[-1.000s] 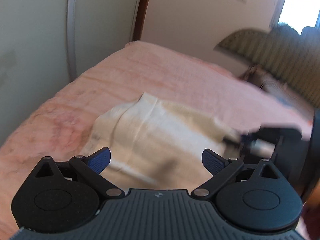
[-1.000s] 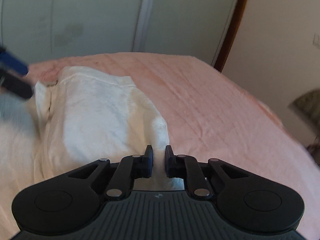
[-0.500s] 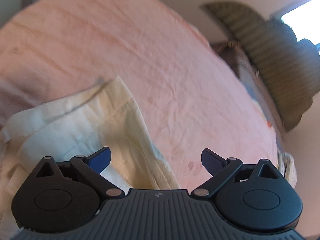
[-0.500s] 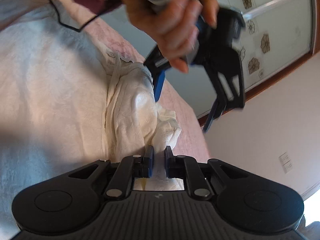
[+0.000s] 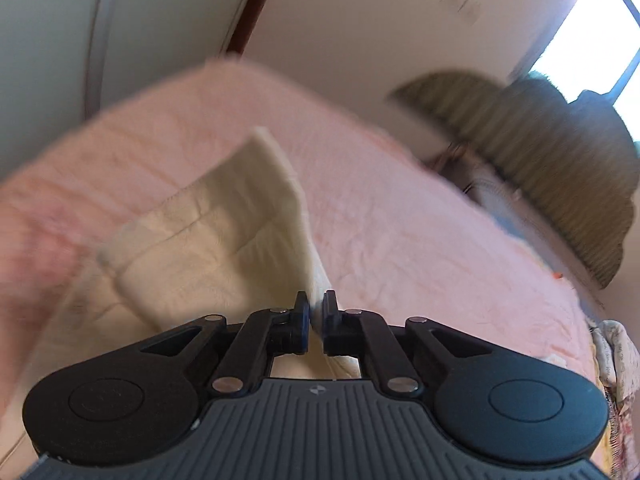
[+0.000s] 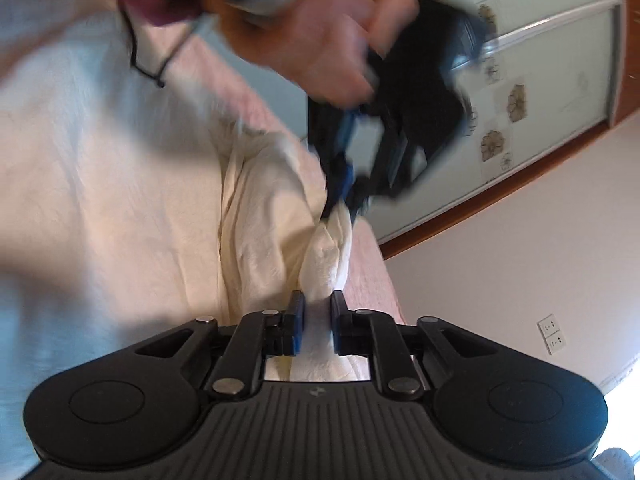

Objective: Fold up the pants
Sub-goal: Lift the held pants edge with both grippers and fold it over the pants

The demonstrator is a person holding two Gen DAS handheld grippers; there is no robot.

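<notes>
Between the pads of the left claw (image 5: 316,316), whose jaws have just been closing, a raised edge of the cream pants (image 5: 224,236) is pinched. A bunched fold is clamped by the right claw (image 6: 317,322), its jaws having just been opening slightly, presumably so both corners can be lifted together. Beyond, the pants are spread on the pink bed (image 5: 420,240).

Left tool (image 5: 316,314) just closed, pinching cloth; right tool (image 6: 317,322) just eased slightly, cloth between pads; bare left hand (image 6: 316,40) blurred.
</notes>
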